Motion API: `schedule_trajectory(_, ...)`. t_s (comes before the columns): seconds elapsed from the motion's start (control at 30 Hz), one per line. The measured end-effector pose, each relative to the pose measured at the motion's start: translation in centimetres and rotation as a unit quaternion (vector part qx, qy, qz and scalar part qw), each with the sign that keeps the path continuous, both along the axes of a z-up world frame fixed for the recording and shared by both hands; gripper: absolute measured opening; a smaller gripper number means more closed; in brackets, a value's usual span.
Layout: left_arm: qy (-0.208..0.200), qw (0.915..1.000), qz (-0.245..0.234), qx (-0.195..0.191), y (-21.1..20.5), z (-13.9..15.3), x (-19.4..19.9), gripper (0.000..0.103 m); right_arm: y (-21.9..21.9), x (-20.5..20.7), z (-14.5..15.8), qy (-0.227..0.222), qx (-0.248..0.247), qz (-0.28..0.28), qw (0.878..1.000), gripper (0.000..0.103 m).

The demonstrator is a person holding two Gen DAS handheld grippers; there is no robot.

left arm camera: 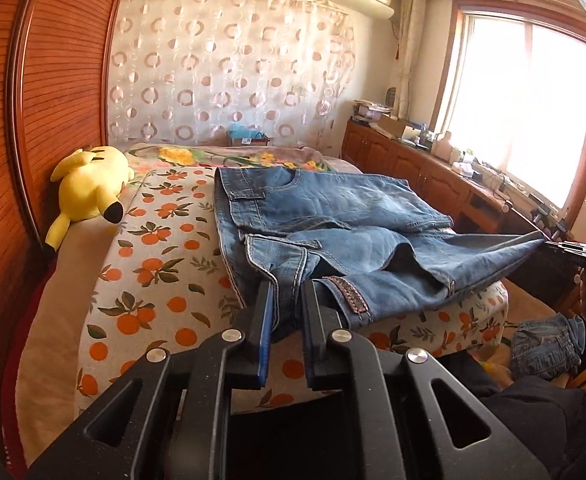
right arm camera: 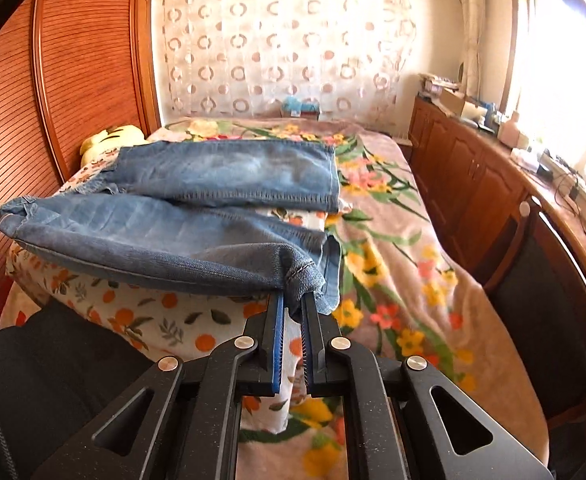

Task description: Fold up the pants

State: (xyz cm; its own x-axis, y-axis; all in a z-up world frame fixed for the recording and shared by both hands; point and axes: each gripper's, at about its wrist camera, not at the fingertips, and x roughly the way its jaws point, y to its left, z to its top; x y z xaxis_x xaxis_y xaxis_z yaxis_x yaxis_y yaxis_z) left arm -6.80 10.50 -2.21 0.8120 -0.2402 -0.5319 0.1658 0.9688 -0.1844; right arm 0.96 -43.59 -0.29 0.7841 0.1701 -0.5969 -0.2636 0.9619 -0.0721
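Pinching denim on both sides, the two grippers hold the near leg of the pants (left arm camera: 333,216) up off the bed (left arm camera: 149,264). The left gripper (left arm camera: 287,292) has its fingers (left arm camera: 267,308) closed on the waistband end, beside a small brown stitched patch; the right gripper (right arm camera: 291,304) has its fingers (right arm camera: 277,312) closed on the hem end of the same leg, the cloth bunched between the blue pads. Between the two grips the lifted leg hangs in a shallow sag, clear of the orange-print cover. The far leg lies flat on the bed just behind it, its hem toward the flowered blanket (right arm camera: 393,240).

Judging from this, the step in hand is the lengthwise fold: the near leg is raised so it can go over the far one. The next move calls for carrying both ends away together, keeping the cloth taut enough not to droop, and laying seam on seam before letting go.

Further out, a yellow plush toy (left arm camera: 89,184) lies by the wooden slatted wall, another heap of denim (left arm camera: 545,344) lies on the floor at the right, and a cabinet (right arm camera: 465,184) runs under the window.

No writing can be read; the patch on the waistband is too small to tell.
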Motion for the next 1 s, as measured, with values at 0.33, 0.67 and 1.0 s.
schedule_trajectory(0.33,-0.036,0.9988,-0.006,0.034,-1.0,3.4,7.2,0.014,0.8,4.9,1.8,-0.058,0.008,-0.008,0.998,0.007)
schedule_trajectory(0.67,-0.035,0.9983,0.005,0.046,-0.6,5.2,17.5,0.013,2.6,13.3,1.7,-0.092,0.020,-0.027,0.995,0.007)
schedule_trajectory(1.0,-0.022,0.9977,0.004,0.064,-1.0,6.0,28.1,0.013,4.0,21.4,0.7,-0.081,0.005,-0.032,0.996,0.007)
